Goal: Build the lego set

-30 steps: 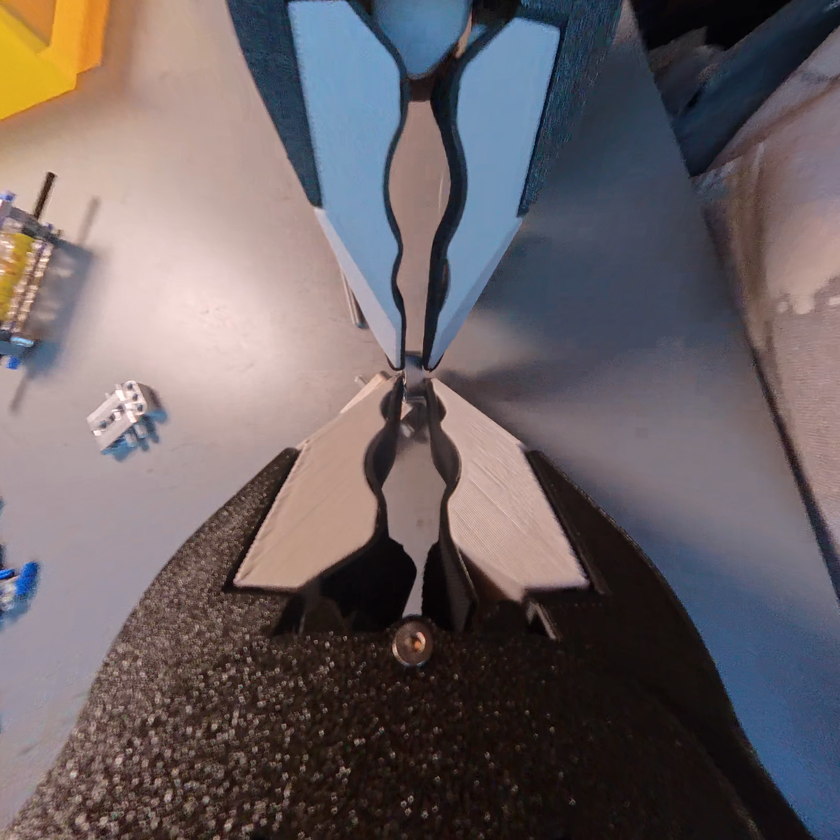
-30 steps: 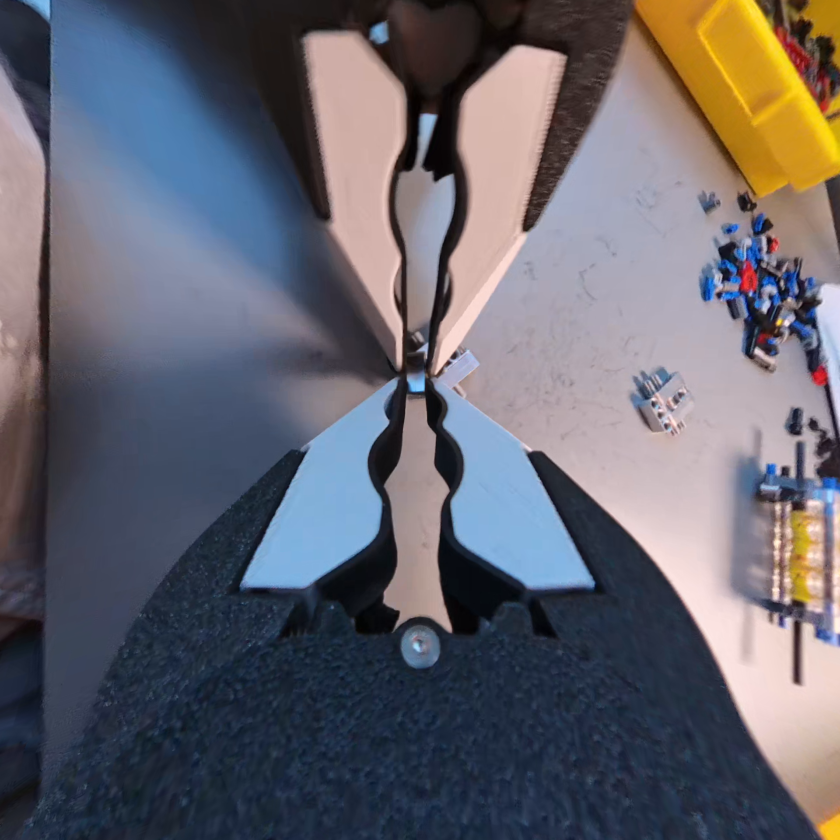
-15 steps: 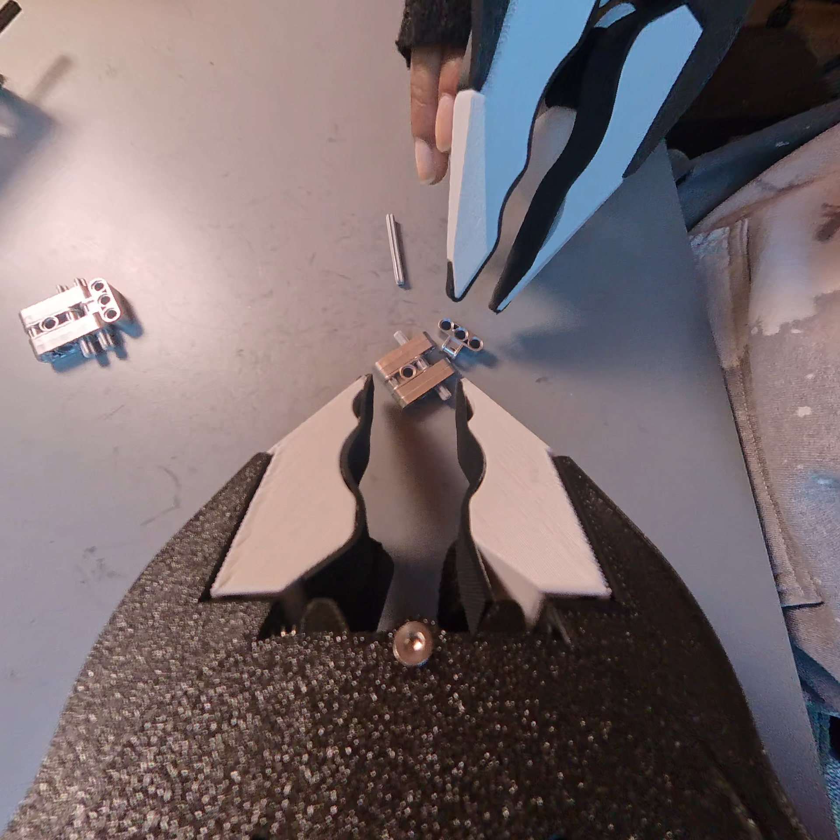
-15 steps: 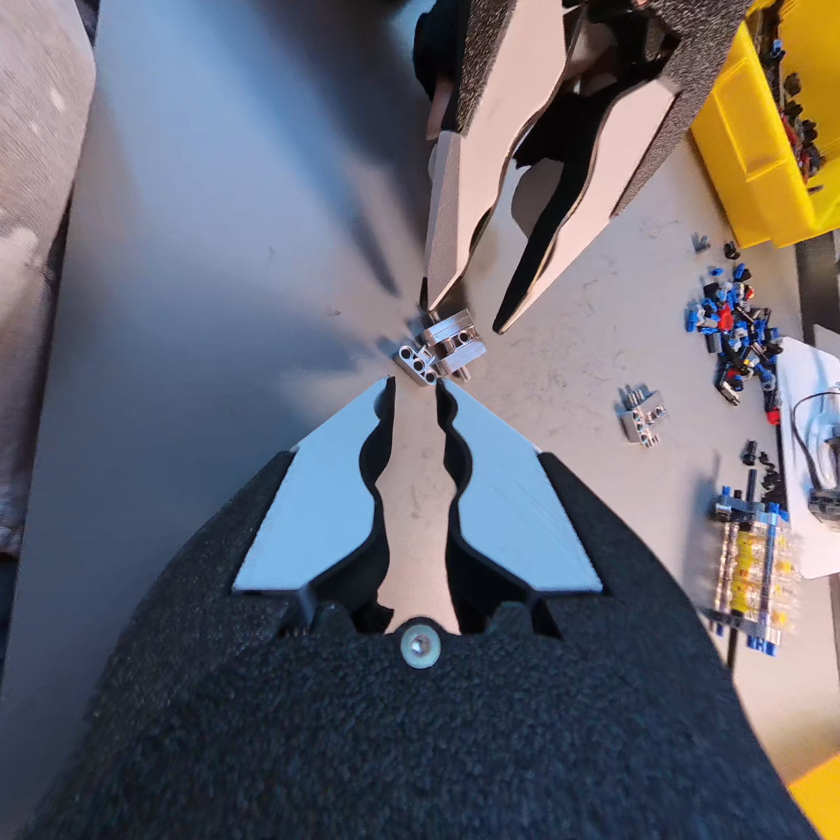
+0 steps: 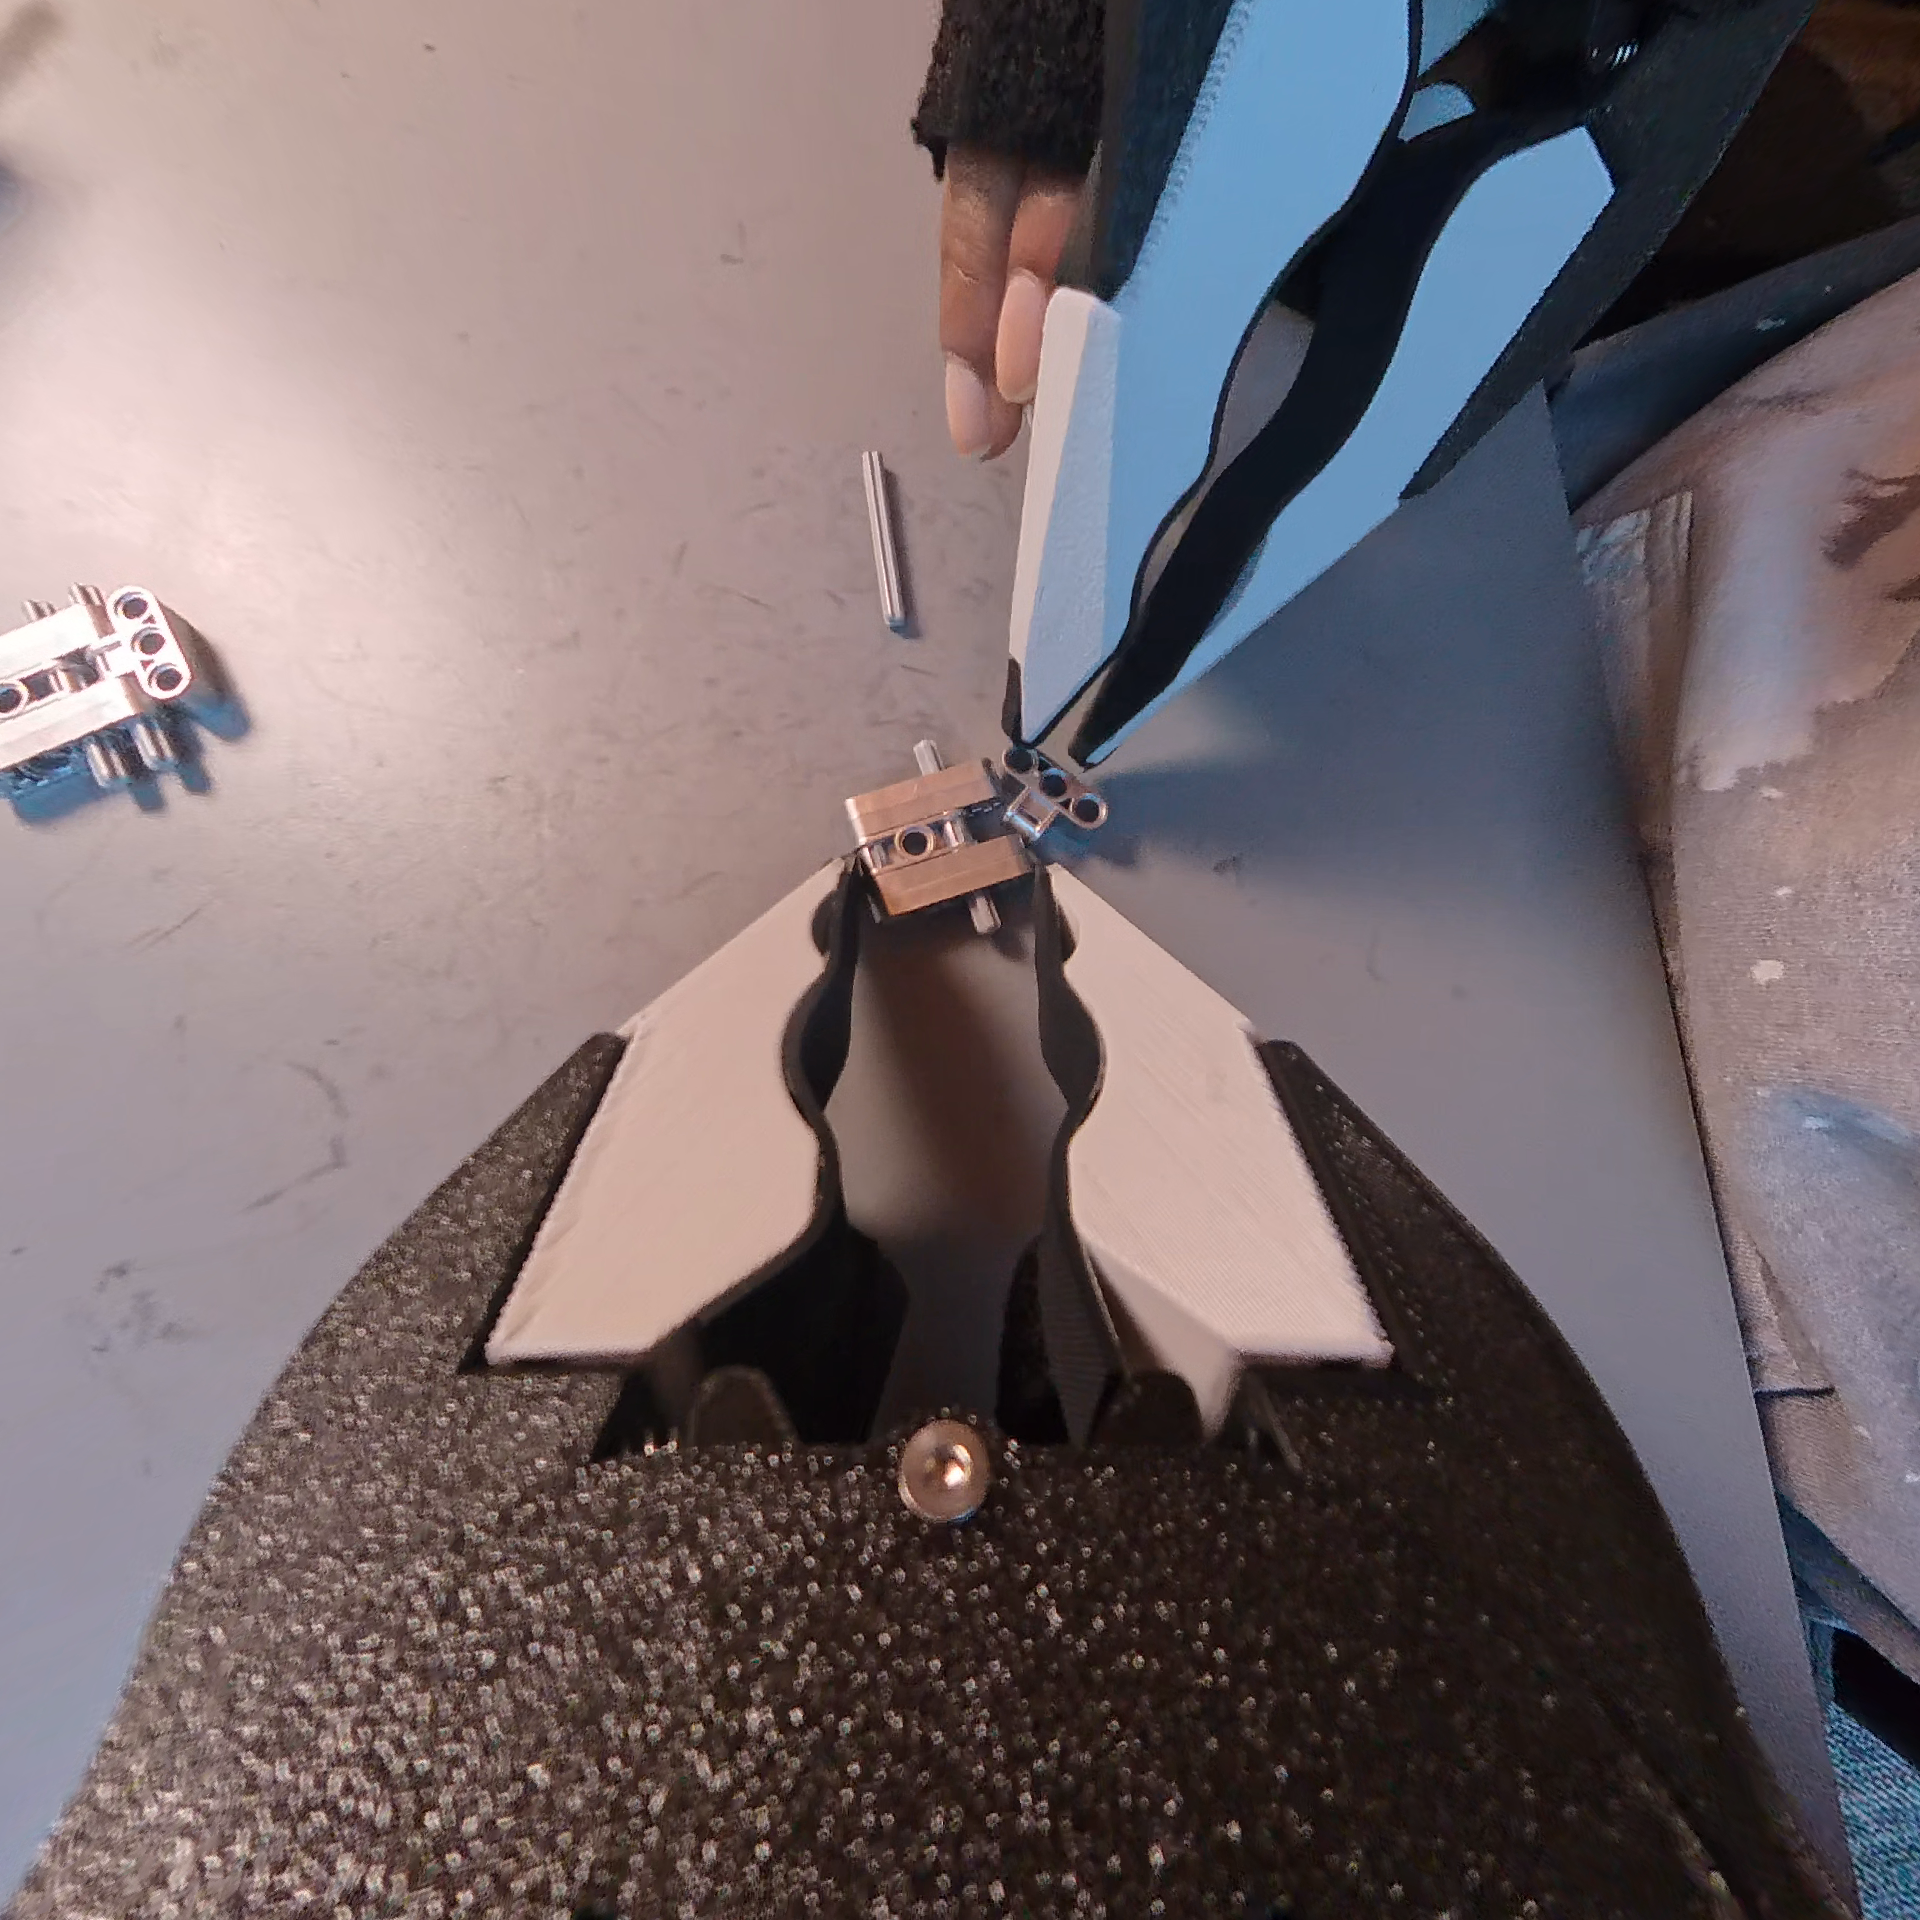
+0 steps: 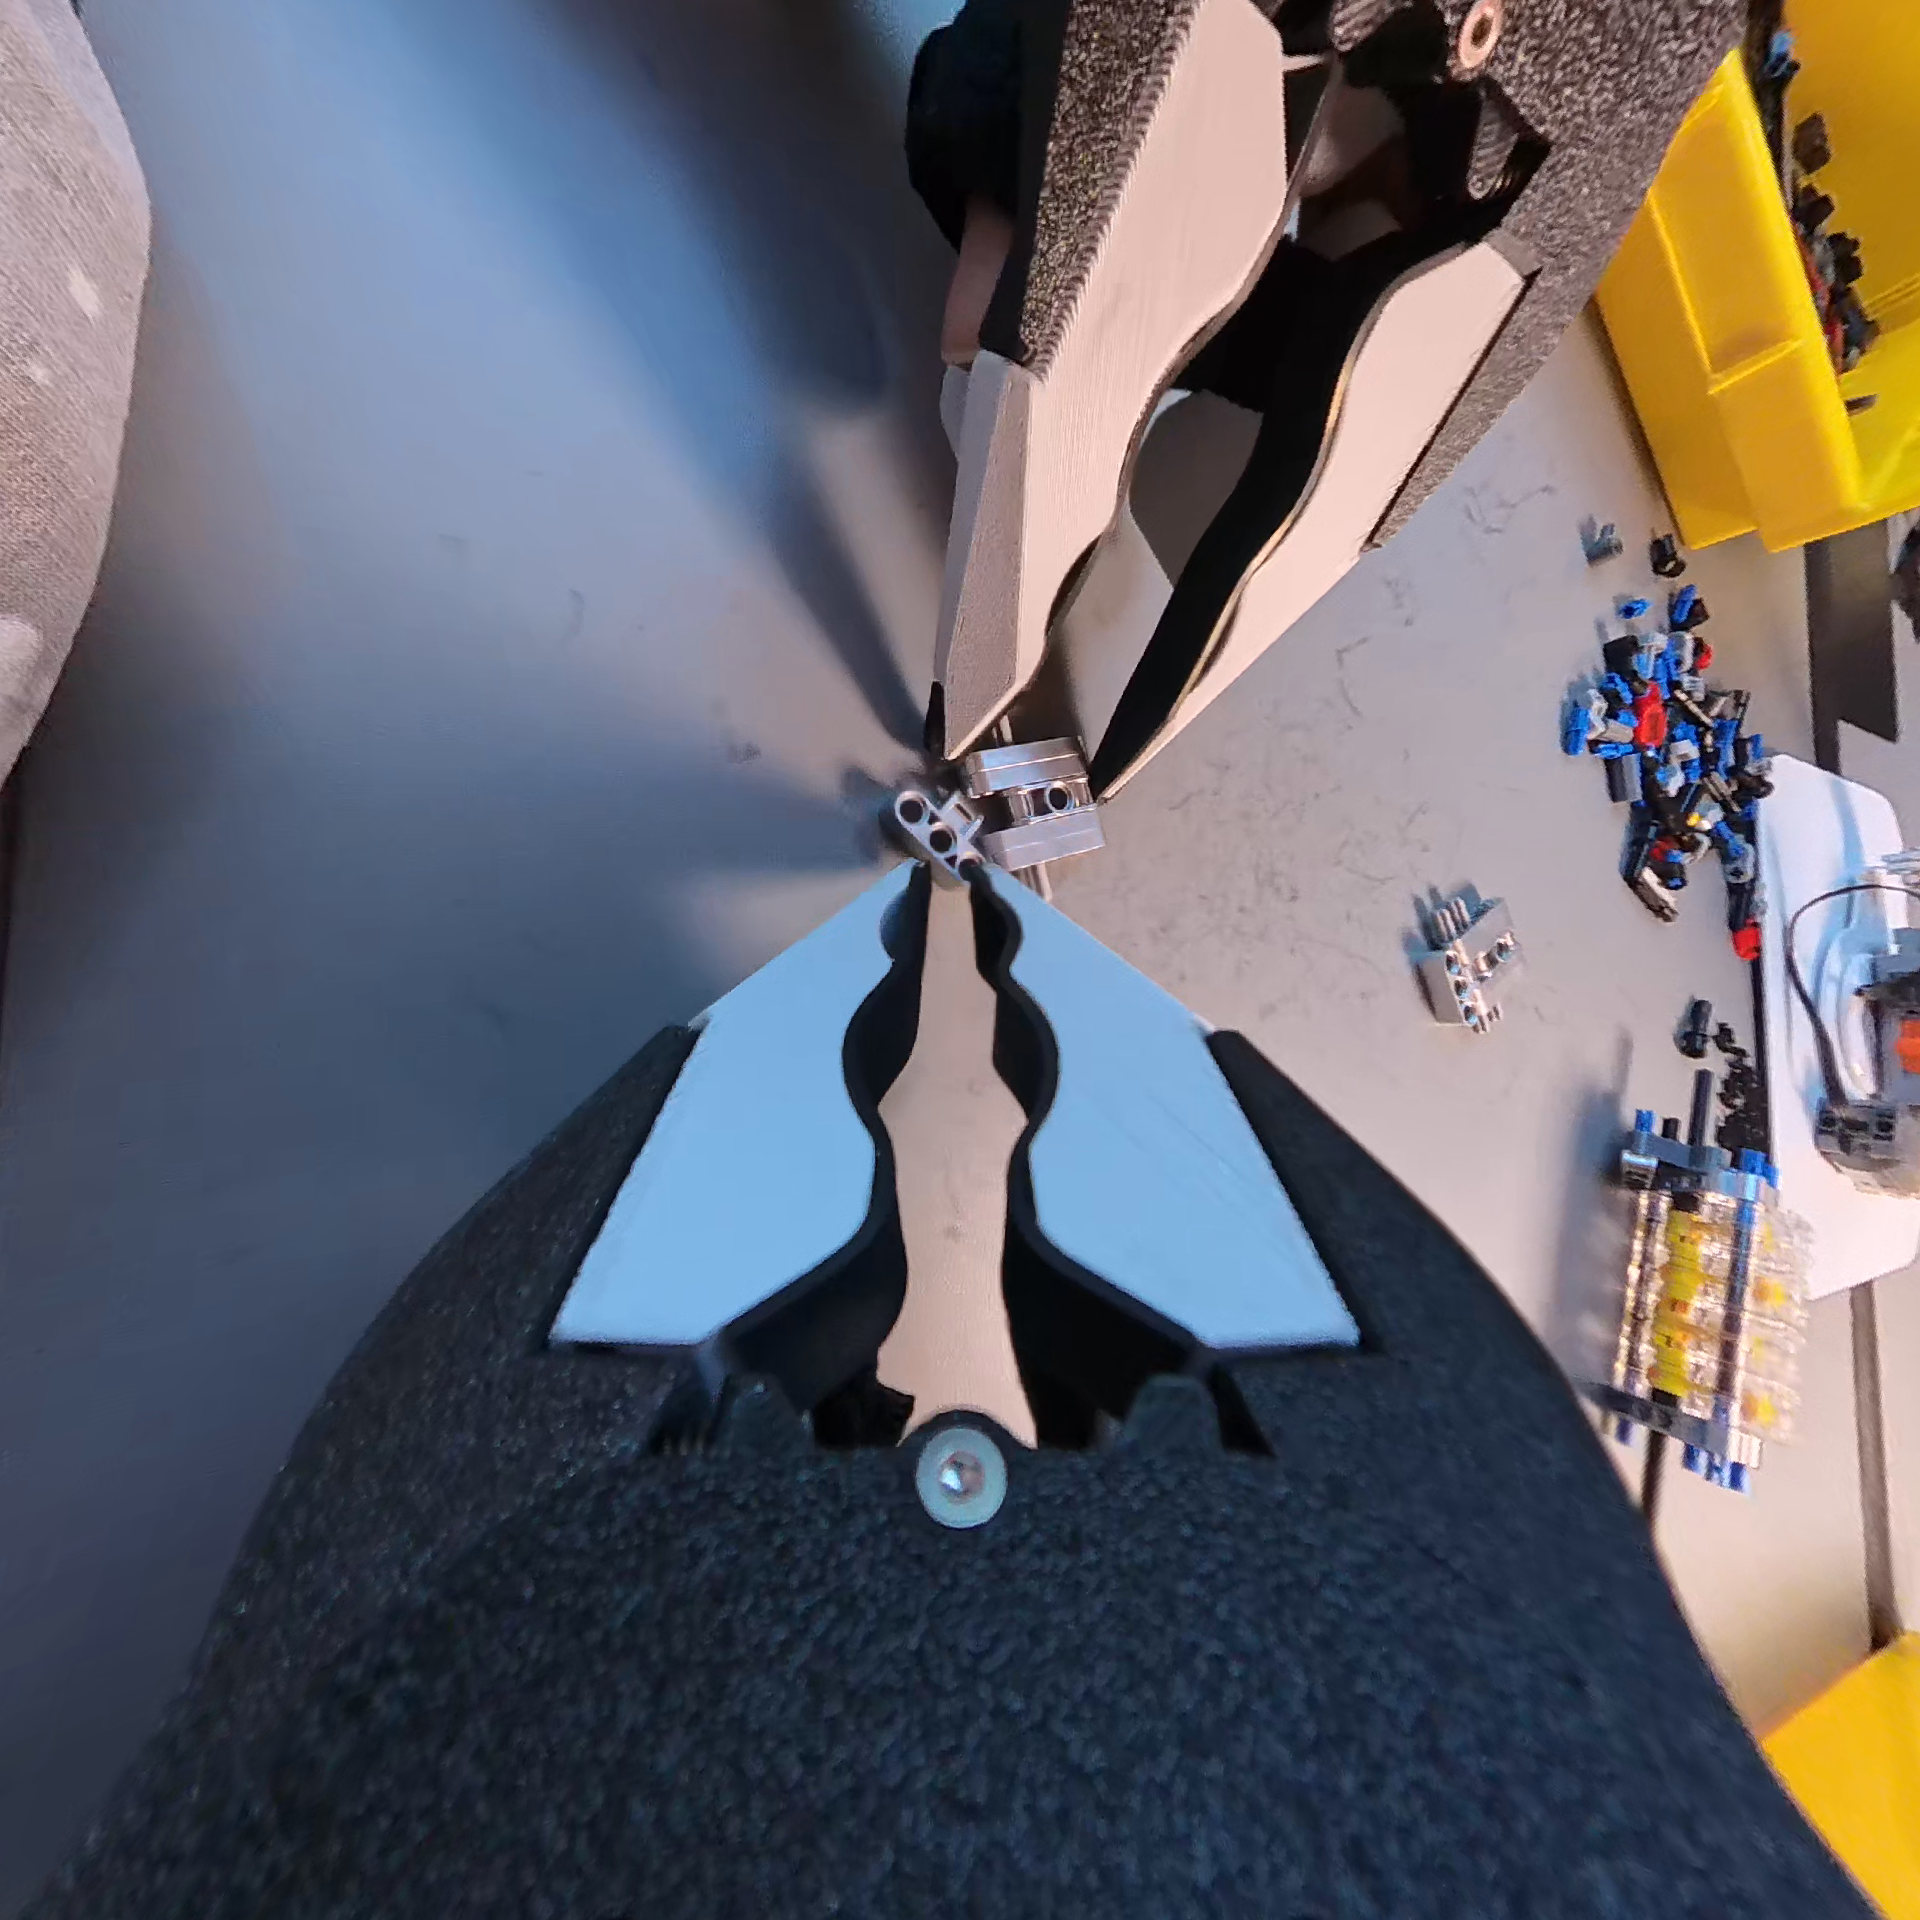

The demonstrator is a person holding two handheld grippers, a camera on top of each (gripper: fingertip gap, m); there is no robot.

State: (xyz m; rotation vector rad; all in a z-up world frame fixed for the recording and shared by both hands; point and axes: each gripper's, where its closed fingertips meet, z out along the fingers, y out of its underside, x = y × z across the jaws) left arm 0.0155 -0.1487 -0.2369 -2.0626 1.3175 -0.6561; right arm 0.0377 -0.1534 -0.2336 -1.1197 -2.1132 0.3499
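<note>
A grey block assembly [image 5: 935, 842] with an axle through it lies on the grey table [image 5: 416, 312]. A small grey connector with holes [image 5: 1055, 800] sits against its right end. My left gripper [image 5: 940, 888] has its two fingers closed on the block's sides. My right gripper [image 5: 1049, 743] comes in from above right, tips pinched on the connector. In the right wrist view my right gripper [image 6: 948, 873] holds the connector [image 6: 930, 826], and the left gripper [image 6: 1023, 753] straddles the block [image 6: 1034, 805]. A person's fingers [image 5: 987, 312] hold the right gripper.
A loose grey axle [image 5: 883, 540] lies just beyond the block. A second grey assembly [image 5: 88, 681] lies far left. A yellow bin [image 6: 1766, 312], a pile of small parts [image 6: 1662, 748] and a clear-and-yellow assembly [image 6: 1704, 1299] are at right. Cloth [image 5: 1766, 935] borders the table edge. My two grippers' fingertips are within a few centimetres of each other.
One second ago both grippers were shut tip to tip. Half a second ago they were apart and open, with the block and connector between them. Now each has closed on its piece.
</note>
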